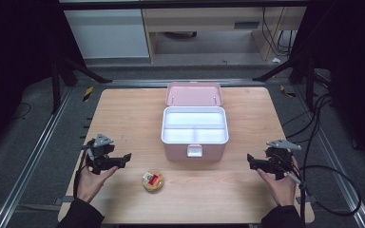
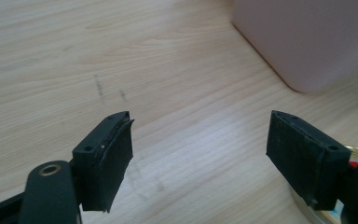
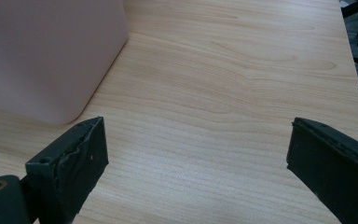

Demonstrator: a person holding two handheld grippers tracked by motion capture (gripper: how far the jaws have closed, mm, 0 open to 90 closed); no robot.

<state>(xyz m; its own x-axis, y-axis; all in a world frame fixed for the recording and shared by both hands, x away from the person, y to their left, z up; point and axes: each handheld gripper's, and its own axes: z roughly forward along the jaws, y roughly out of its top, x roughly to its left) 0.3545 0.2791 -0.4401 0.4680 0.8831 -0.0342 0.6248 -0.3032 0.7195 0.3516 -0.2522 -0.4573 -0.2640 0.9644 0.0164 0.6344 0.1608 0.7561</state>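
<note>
Pink storage box [image 1: 195,142] is sitting lid-open at mid-counter [image 1: 123,114]; round snack pack [image 1: 152,180] is lying in front of it, nearest the left gripper [image 1: 123,159]. Left and right gripper [image 1: 251,161] fingers are standing open, empty. Packing not yet begun.

Dark sleeves; each black claw, left claw [image 1: 123,158] and right claw [image 1: 252,161], carries a grey three-cornered plate and trailing black cable.

One pink box [image 1: 195,145] with three compartments and one raised lid [image 1: 194,93] sits between two hand-held grippers, left gripper [image 1: 123,159] and right gripper [image 1: 253,161]; one small round container [image 1: 152,181] lies nearest the left gripper.
</note>
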